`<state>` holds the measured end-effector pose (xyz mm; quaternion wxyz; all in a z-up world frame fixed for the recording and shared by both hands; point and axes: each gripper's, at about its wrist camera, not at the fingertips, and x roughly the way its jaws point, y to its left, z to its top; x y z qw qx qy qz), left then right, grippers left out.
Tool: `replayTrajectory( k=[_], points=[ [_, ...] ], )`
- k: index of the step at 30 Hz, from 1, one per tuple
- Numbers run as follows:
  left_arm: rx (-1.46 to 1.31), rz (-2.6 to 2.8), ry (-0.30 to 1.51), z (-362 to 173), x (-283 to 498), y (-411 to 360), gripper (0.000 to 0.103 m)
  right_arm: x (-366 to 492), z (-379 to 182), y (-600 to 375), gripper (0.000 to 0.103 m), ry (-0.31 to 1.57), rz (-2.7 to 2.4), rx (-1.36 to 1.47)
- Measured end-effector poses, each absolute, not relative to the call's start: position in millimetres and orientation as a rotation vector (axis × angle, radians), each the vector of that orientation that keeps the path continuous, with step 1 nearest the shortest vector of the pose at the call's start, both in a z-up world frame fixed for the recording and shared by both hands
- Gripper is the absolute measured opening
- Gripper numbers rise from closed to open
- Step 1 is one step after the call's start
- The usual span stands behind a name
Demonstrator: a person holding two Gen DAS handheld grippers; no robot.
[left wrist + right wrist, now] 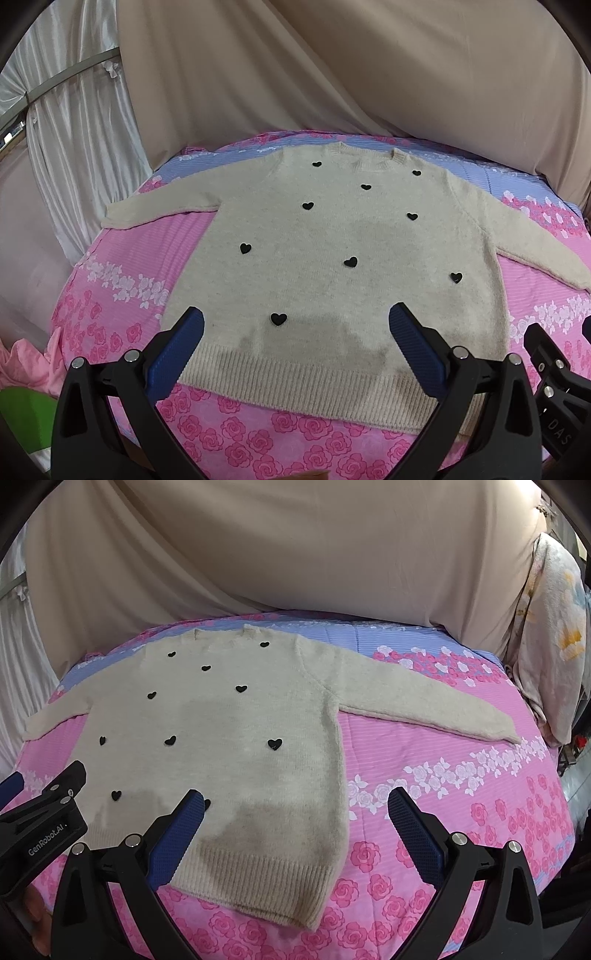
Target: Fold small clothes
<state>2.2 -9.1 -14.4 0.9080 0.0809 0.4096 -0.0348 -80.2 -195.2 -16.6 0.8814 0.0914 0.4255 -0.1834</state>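
Observation:
A cream knit sweater (325,236) with small black hearts lies flat, front up, on a pink floral bedsheet (122,280), both sleeves spread out sideways. It also shows in the right wrist view (236,731). My left gripper (297,317) is open and empty, hovering above the ribbed hem. My right gripper (295,801) is open and empty, above the sweater's lower right corner. Its right sleeve (424,701) stretches out to the right. Each gripper shows at the edge of the other's view.
The sheet has a blue band (480,173) at the far end. Beige cloth (332,74) hangs behind the bed. White curtains (74,129) hang at the left. A patterned blanket (554,627) is piled at the right. Pink cloth (29,365) lies at the near left.

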Motion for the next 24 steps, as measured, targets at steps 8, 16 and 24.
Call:
replayTrajectory(
  k=[8,16,24],
  points=[
    [0.168,-0.066,0.848,-16.7,2.9,-7.4,0.098,-77.2,-19.5,-193.8,0.098,0.892,-0.375,0.183],
    [0.166,-0.065,0.852,-20.2,0.5,-4.7,0.098,-74.9,-18.6,-191.1,0.098,0.894,-0.375,0.180],
    [0.167,-0.068,0.856,-20.3,-1.1,-7.5,0.098,-74.3,-18.8,-191.0,0.098,0.895,-0.376,0.178]
  ],
)
